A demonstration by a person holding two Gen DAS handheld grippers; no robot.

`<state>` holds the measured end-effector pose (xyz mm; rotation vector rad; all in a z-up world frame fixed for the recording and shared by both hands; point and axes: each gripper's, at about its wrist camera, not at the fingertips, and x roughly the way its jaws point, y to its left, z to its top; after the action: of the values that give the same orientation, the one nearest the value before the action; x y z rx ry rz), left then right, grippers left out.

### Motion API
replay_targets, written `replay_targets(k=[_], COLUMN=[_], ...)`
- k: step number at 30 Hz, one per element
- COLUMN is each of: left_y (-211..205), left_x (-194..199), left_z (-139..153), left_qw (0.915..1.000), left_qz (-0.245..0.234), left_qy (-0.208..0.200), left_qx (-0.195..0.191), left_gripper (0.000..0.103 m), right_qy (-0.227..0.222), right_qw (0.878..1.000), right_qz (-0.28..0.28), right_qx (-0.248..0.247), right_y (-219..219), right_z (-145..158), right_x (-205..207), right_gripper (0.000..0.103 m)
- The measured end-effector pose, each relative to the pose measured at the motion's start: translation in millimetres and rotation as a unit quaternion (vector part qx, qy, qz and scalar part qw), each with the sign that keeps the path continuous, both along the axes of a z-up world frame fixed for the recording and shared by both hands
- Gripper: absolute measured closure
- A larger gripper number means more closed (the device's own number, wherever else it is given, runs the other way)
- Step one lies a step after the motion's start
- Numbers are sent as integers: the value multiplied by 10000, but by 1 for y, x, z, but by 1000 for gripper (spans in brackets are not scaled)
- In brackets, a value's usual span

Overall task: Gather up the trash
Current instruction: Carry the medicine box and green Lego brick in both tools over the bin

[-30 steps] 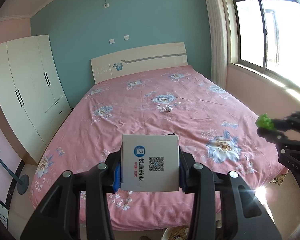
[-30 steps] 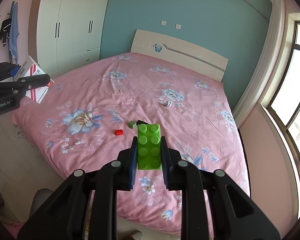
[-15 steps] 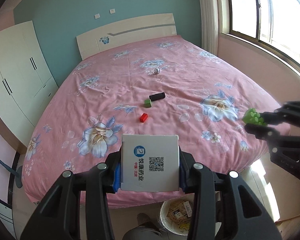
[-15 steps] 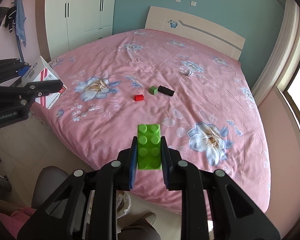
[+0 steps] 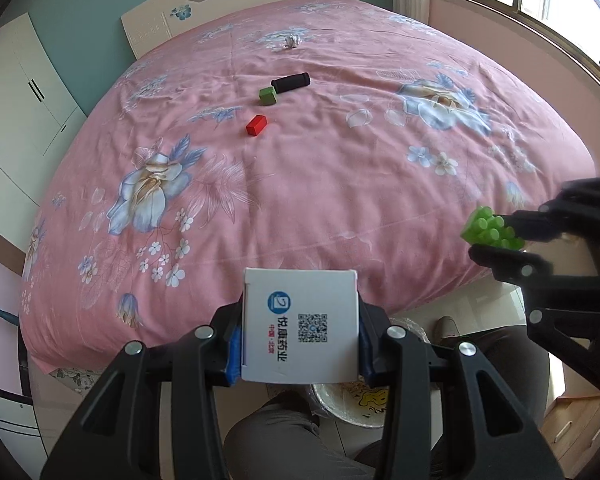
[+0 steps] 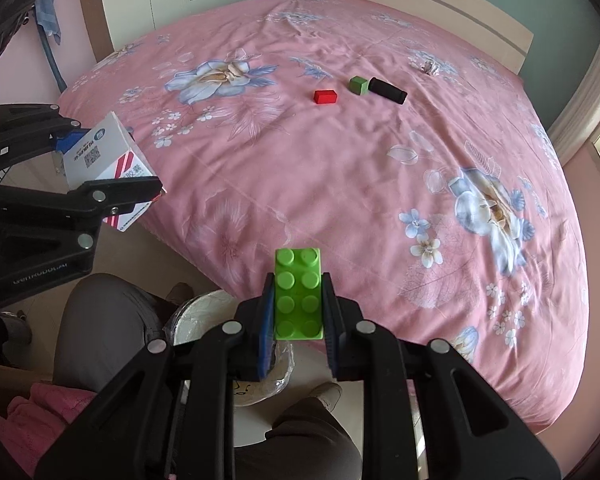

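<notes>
Trash in hand: a white cardboard box [image 5: 300,326] printed with a blue logo, a square code and red stripes on one side, and a green studded toy brick [image 6: 299,299] with eight round studs. We see the left gripper [image 5: 300,330] clamped on the box across its two side faces, and the right gripper [image 6: 298,308] clamped on the long sides of the brick. Both pieces hang off the foot edge of the bed [image 5: 340,168], over the floor.

Compared with half a second ago, we find both grippers tipped further downward: the foot edge of the bed has risen in each view, and the lined bin [image 6: 204,320] below now shows more fully.

Other items: near the middle of the pink flowered bedcover lie a red block [image 5: 256,125], a small green block [image 5: 267,95] and a black cylinder [image 5: 291,82], the last two touching; a crumpled white scrap [image 5: 291,41] lies toward the headboard [image 5: 228,12]. The bin stands on the floor just beside the foot edge, between the person's grey-trousered legs [image 6: 100,328]; in both views the gripper bodies cover part of its rim.
</notes>
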<state>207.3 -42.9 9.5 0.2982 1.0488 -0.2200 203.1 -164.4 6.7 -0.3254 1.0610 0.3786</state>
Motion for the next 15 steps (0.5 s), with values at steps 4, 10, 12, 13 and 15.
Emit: replay_targets(k=[4,10,12,13,15], left_y=[-1,0,0,0,-1], left_x=[-3,-7,-9,-10,-11], left_z=[-37,-93,-110,-118,-135], left_qw=[9995,9968,9958,9950,9933], left_qz=[-37,-27,-42,-41,-44], left_qy=[302,783,879,962,1128], left_qx=[70,170,258,260,247], left_gripper=[58,58,58,58,58], right_qy=[208,641,753,809,955], right_qw=[9997,9978,9968,9963,9950], right_qz=[85,177,225,242,252], right_qx=[-87,-66,-116,-140,-128], right_y=[8,16,19,21,23], right_z=[-35,-88,-105,-114,-130], right_x=[-3,-6,-8,-10,-11], right_gripper=[80,80,80,80,80])
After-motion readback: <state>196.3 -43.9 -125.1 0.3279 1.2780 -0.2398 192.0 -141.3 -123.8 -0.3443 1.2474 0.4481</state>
